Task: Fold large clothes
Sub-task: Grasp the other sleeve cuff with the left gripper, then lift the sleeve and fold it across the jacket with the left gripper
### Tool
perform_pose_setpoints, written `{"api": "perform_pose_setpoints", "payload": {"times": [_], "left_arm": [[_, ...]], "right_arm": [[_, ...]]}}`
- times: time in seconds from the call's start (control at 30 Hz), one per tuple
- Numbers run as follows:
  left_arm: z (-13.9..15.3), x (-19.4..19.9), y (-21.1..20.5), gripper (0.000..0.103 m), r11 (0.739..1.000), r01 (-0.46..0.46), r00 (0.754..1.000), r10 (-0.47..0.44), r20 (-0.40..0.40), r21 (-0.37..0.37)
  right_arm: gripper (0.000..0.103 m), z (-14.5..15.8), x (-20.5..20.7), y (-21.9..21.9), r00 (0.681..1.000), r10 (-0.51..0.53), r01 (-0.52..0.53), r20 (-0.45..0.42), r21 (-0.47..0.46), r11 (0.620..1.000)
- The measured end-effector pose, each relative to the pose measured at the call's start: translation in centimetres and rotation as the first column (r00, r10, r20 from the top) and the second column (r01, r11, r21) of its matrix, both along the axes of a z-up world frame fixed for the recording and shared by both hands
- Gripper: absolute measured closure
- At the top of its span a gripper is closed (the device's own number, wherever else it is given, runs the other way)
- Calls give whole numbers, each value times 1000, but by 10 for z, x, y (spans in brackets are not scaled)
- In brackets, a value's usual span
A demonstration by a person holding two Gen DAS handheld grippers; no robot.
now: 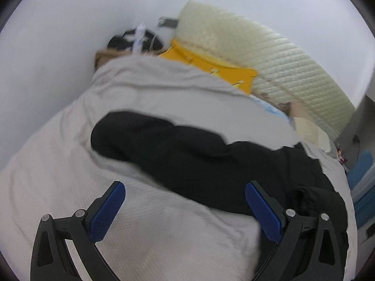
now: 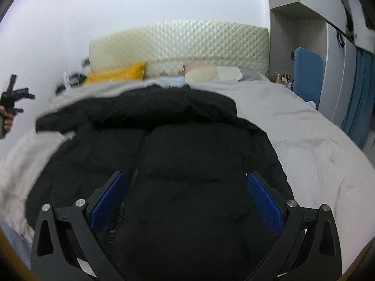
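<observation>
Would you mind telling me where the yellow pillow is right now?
The yellow pillow sits at the head of the bed, against the left end of the quilted headboard, beyond the black jacket; the left wrist view shows it too.

left gripper (image 1: 185, 188) jaws spread wide, right gripper (image 2: 186, 179) likewise

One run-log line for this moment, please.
left tool: open, empty | right tool: open, above black puffer jacket | jacket spread on grey bedspread, unfolded
</observation>
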State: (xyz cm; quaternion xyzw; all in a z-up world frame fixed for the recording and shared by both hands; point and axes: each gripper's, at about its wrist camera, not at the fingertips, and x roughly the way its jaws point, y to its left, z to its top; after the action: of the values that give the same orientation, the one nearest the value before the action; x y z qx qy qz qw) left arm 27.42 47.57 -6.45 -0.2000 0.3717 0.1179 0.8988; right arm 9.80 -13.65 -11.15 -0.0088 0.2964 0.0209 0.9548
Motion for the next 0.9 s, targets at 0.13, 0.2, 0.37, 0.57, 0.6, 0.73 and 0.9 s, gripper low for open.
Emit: {"api": "perform_pose_setpoints", "payload": {"times": [0.13, 0.2, 0.37, 0.57, 0.6, 0.73, 0.9], "left_arm": [[-51, 16, 41, 0, 995, -55, 998, 53, -31, -78], [-74, 24, 60, 1, 989, -78, 996, 73, -42, -126], [-115, 46, 101, 1, 968, -115, 993, 118, 2, -224], [-142, 78, 130, 6, 930, -126, 981, 169, 96, -345], [-145, 82, 133, 6, 925, -134, 978, 181, 102, -356], [-150, 100, 136, 47, 919, -154, 977, 197, 84, -363], [-129, 102, 120, 84, 944, -120, 983, 156, 96, -307]], "right_arm": [[1, -13, 23, 27, 999, 26, -27, -47, -22, 999], [1, -18, 34, 43, 997, 41, -43, -68, -33, 999], [1, -24, 44, 63, 994, 64, -67, -91, -28, 997], [1, -28, 57, 68, 992, 35, -37, -119, -15, 999], [1, -28, 60, 67, 992, 26, -27, -126, -5, 1000], [1, -28, 68, 61, 990, -14, 16, -137, 11, 1000], [1, -28, 71, 54, 987, -33, 41, -156, 48, 998]]}}
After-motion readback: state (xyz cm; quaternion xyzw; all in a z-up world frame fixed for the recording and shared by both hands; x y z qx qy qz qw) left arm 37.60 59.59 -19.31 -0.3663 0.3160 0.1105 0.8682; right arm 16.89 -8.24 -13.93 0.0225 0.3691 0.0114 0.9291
